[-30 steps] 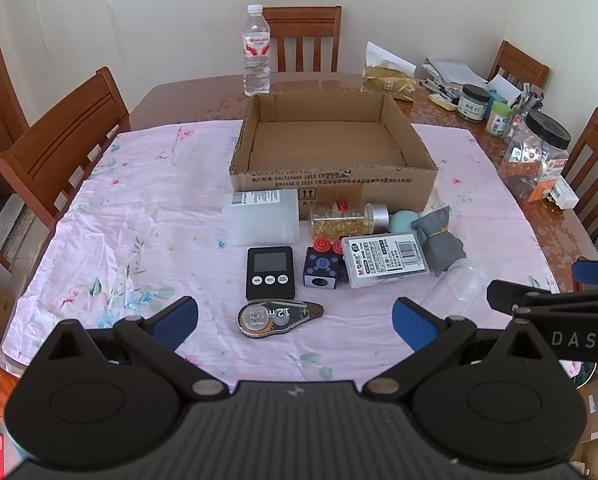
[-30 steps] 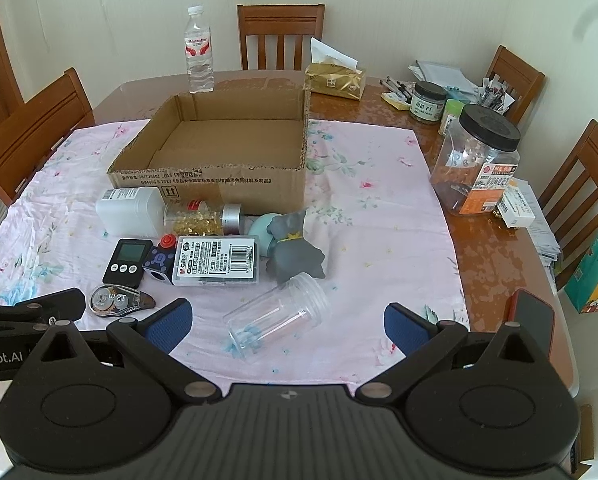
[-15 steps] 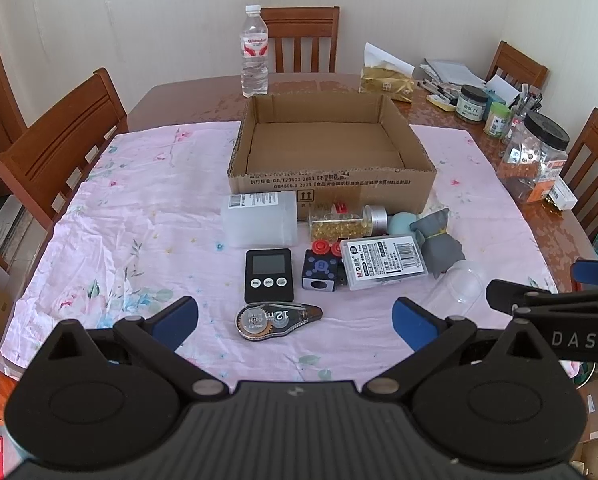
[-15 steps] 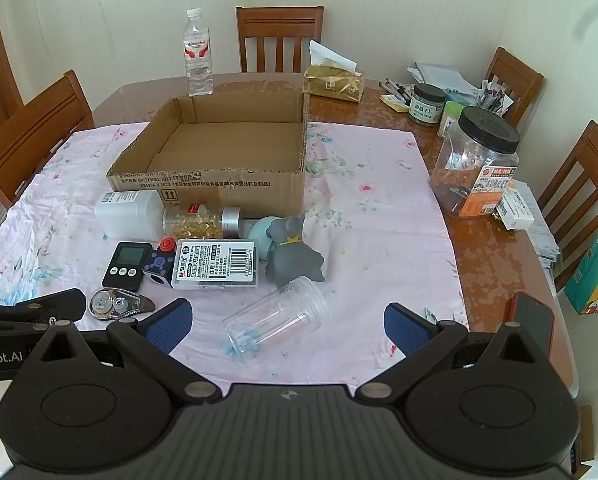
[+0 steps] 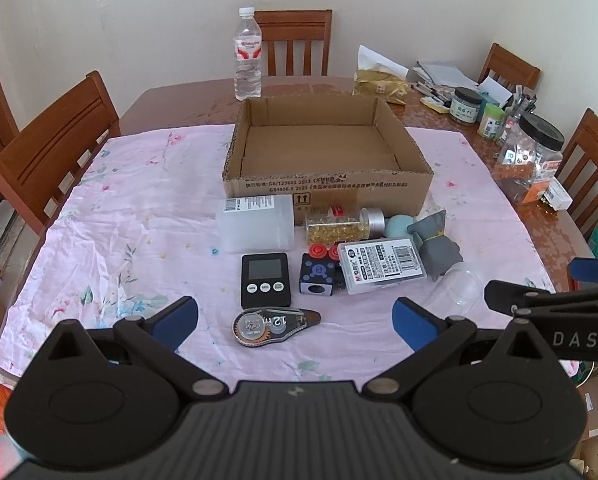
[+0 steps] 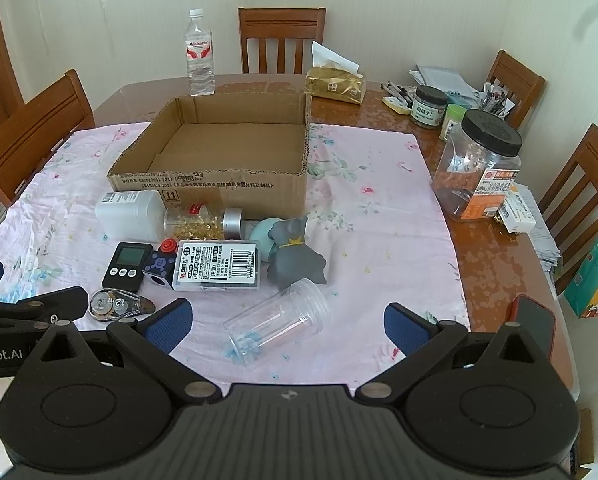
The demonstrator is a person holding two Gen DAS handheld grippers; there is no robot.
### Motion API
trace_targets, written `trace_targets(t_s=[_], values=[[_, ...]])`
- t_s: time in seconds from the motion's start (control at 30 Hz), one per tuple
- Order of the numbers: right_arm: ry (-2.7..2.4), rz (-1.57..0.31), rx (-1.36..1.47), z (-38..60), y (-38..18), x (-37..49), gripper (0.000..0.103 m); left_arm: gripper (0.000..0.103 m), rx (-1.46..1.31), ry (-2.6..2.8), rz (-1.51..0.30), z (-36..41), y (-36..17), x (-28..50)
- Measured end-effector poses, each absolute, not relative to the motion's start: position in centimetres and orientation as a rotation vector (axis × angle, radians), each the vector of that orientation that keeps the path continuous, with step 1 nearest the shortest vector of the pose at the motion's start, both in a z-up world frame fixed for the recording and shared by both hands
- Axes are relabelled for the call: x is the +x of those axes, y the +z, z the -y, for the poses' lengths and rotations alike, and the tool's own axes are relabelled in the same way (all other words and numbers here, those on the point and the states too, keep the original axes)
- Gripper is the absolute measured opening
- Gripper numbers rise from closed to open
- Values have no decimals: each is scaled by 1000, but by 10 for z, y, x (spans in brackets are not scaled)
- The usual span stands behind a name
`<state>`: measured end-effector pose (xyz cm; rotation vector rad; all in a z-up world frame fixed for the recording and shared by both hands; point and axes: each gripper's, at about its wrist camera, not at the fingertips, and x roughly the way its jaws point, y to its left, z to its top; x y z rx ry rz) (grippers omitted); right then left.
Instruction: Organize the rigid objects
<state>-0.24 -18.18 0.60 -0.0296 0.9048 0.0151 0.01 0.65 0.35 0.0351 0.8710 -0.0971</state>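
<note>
An empty cardboard box (image 5: 327, 184) (image 6: 211, 190) stands on the pink cloth. In front of it lie a white plastic box (image 5: 255, 226), a jar of yellow capsules (image 5: 339, 226), a black timer (image 5: 265, 280), a dark cube toy (image 5: 318, 276), a labelled flat case (image 5: 381, 266), a grey figure (image 5: 437, 246), a correction tape (image 5: 273, 326) and a clear jar (image 6: 277, 322) on its side. My left gripper (image 5: 295, 318) is open above the correction tape. My right gripper (image 6: 285, 322) is open, with the clear jar between its fingers' line.
A water bottle (image 5: 247, 66) stands behind the box. A tissue pack (image 6: 335, 84), jars, pens and a large black-lidded jar (image 6: 479, 170) crowd the bare table at the right. A phone (image 6: 533, 326) lies at the right front edge. Wooden chairs surround the table.
Both views have shifted only slightly; the objects have not moved and both grippers stay open.
</note>
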Motion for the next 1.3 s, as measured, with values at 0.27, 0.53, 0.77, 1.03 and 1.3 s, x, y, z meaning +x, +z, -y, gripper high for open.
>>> trace_targets(t_s=[0.27,0.53,0.77,1.03,1.3], values=[[35,-893,-31,185,0,0,103,103,27,-155,-849,-11,-12,4],[48,-894,-36,191,-13,1,103,103,42,-174,-910,-17,-61,11],[65,-916,-49,197,-29,6,103,102,41,-134,-992,-27,-101,22],[126,-940,-36,204,-50,20,103,103,35,-115,-1010,-31,-119,39],[177,-940,1,209,-66,54,103,103,46,-83,-1019,-39,-124,45]])
